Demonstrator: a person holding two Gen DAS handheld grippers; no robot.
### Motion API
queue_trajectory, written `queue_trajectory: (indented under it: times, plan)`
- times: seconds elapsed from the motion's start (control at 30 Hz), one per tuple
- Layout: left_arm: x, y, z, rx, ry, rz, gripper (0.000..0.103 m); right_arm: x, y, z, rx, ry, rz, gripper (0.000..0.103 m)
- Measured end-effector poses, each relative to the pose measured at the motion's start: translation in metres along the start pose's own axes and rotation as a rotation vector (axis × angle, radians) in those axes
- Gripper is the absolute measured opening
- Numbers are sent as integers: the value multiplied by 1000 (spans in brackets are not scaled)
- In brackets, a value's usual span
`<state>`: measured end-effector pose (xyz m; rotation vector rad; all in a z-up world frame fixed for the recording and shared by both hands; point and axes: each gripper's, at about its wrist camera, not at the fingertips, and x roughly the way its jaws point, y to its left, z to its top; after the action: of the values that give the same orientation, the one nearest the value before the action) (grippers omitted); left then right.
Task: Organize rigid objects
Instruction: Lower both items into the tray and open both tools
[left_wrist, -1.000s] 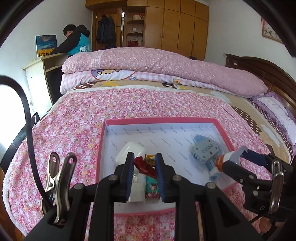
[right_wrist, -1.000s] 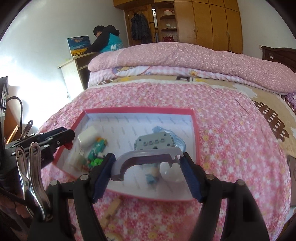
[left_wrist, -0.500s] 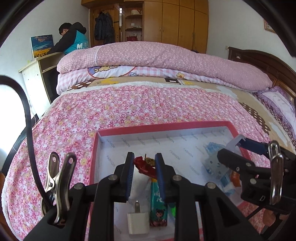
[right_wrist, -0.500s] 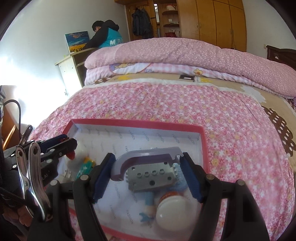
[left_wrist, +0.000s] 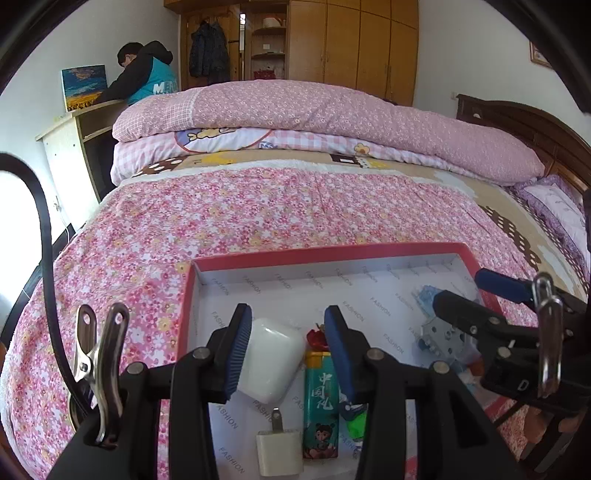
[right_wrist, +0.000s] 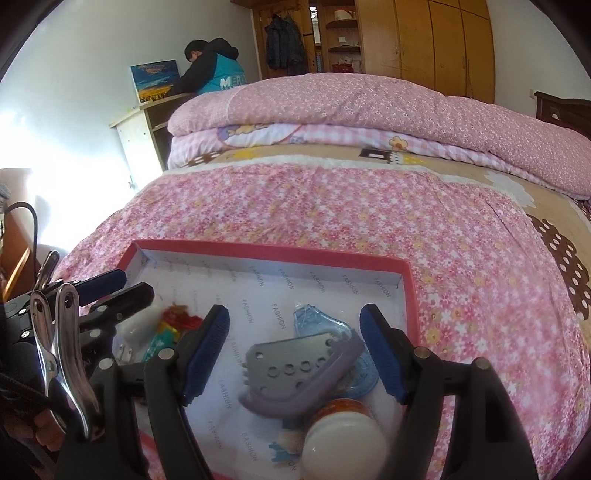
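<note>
A red-rimmed white box (left_wrist: 332, 254) (right_wrist: 273, 253) lies on the flowered bedspread. My left gripper (left_wrist: 288, 334) is open above its left part, over a white earbud case (left_wrist: 271, 363), a small red object (left_wrist: 317, 338), a green lighter (left_wrist: 320, 402) and a white charger plug (left_wrist: 279, 454). My right gripper (right_wrist: 293, 343) is open above the right part. Below it lie a grey holed plate (right_wrist: 291, 367), a lilac curved hook (right_wrist: 314, 384), a blue clear piece (right_wrist: 314, 323) and a white-capped bottle (right_wrist: 343, 439).
Folded pink quilts (left_wrist: 314, 114) lie across the far bed. A wooden headboard (left_wrist: 535, 129) stands at the right. A person (left_wrist: 144, 77) sits at a desk at the back left. The right gripper's body (left_wrist: 509, 339) reaches over the box's right edge.
My left gripper has opened and let go of the small red object, which lies in the box. My right gripper has released the lilac hook onto the grey plate.
</note>
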<state>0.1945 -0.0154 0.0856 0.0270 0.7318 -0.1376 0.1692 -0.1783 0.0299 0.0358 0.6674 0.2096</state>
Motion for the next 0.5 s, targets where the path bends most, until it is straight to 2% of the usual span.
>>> queue_trajectory:
  times: [0.5]
  plan:
    - [-32, 3, -12, -24, -14, -1, 43, -41, 6, -14, -5, -39, 11, 75]
